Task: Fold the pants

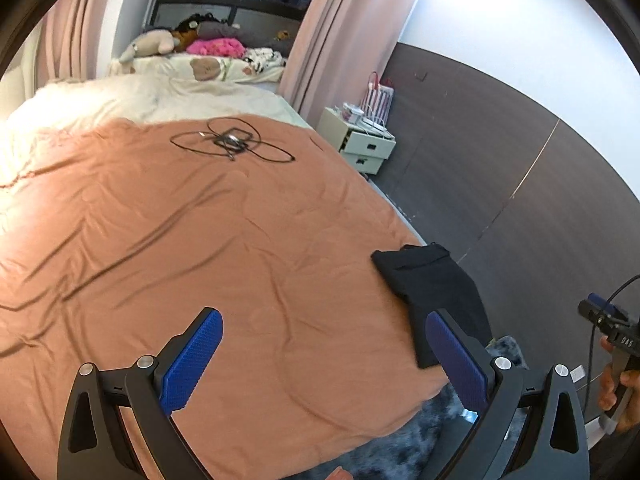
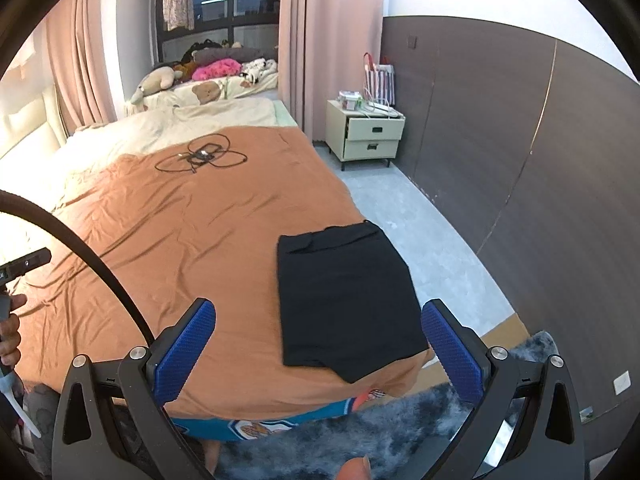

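While black cords lie far up the bed, both grippers gape wide and empty near the folded pants.

Both wrist cameras are looking forward and down along their own fingers from the foot of the bed, well back from it. They are sharing the orange cover, the folded pants, the nightstand and the curtained window.

Bright indoor light glares off the white wall; fisheye bending, dark vignetted corners, slight softness throughout.
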Motion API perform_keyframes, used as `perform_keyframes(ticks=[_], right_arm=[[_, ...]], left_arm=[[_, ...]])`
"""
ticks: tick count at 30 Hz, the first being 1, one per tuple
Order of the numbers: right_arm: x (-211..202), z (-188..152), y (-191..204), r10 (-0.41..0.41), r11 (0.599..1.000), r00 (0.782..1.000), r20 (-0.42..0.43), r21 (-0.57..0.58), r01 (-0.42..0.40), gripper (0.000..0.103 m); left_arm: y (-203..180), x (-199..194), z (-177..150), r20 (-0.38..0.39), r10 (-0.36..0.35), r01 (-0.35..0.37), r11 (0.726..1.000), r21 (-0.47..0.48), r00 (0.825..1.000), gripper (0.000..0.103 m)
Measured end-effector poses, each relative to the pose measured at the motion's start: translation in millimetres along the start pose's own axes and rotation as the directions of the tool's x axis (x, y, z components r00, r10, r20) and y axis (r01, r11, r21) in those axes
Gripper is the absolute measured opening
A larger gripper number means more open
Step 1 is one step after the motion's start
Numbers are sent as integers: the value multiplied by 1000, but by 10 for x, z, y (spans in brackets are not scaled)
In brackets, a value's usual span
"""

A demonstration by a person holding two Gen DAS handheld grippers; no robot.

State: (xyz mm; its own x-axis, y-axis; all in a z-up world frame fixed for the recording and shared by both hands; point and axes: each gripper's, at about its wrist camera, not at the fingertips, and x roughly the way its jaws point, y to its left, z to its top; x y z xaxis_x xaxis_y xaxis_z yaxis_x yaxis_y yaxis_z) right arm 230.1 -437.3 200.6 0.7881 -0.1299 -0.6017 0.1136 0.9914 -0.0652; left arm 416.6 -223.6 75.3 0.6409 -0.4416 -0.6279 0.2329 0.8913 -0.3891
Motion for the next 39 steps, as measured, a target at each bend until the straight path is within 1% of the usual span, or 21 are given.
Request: perform_keyframes(ticks=[4, 7, 10, 15, 17, 19, 22, 25, 28, 31, 33, 36, 39], right_arm=[[-137, -169, 147, 19, 1000, 999, 40, 9, -19, 103], [-191, -285, 216, 54, 998, 996, 68, 15, -55, 103], [-243, -446, 301, 58, 998, 995, 81, 23, -60, 103], [-314, -674, 424, 97, 994, 990, 101, 48, -102, 103], [-365, -782, 468, 121, 990, 985, 120, 55, -128, 103], [-429, -887, 500, 122, 989, 983, 140, 62, -131, 103], [-515, -1084, 570, 135, 987, 978, 162, 70, -148, 103], [-588, -1271, 618, 142, 984, 977, 162, 82, -157, 103], [-673, -1452, 665, 157, 980, 972, 177, 94, -176, 103], [-754, -1621, 721, 156, 978, 970, 184, 109, -178, 103], [-820, -1726, 755, 171, 975, 967, 187, 112, -194, 103], [-934, -1869, 838, 175, 977, 967, 186, 90, -195, 103], [-1036, -1971, 864, 178, 977, 965, 191, 84, -197, 103]], left_arm=[[150, -268, -80, 28, 21, -22, 999, 23, 999, 102], [249, -477, -172, 55, 42, -45, 998, 42, 998, 102], [361, -711, -268, 87, 64, -69, 996, 56, 994, 102], [499, -1075, -482, 121, 104, -114, 991, 77, 987, 102], [535, -1207, -574, 135, 123, -136, 987, 90, 983, 103], [574, -1350, -671, 143, 132, -147, 984, 100, 981, 102], [656, -1547, -794, 153, 152, -167, 982, 87, 976, 102], [732, -1704, -914, 165, 169, -184, 979, 82, 972, 102], [763, -1870, -1112, 182, 202, -223, 969, 105, 962, 102], [799, -2013, -1296, 180, 219, -242, 963, 117, 959, 102], [820, -2116, -1416, 189, 231, -256, 960, 118, 954, 102], [798, -2276, -1620, 208, 251, -283, 949, 140, 945, 102], [787, -2420, -1802, 229, 261, -297, 944, 142, 938, 103]])
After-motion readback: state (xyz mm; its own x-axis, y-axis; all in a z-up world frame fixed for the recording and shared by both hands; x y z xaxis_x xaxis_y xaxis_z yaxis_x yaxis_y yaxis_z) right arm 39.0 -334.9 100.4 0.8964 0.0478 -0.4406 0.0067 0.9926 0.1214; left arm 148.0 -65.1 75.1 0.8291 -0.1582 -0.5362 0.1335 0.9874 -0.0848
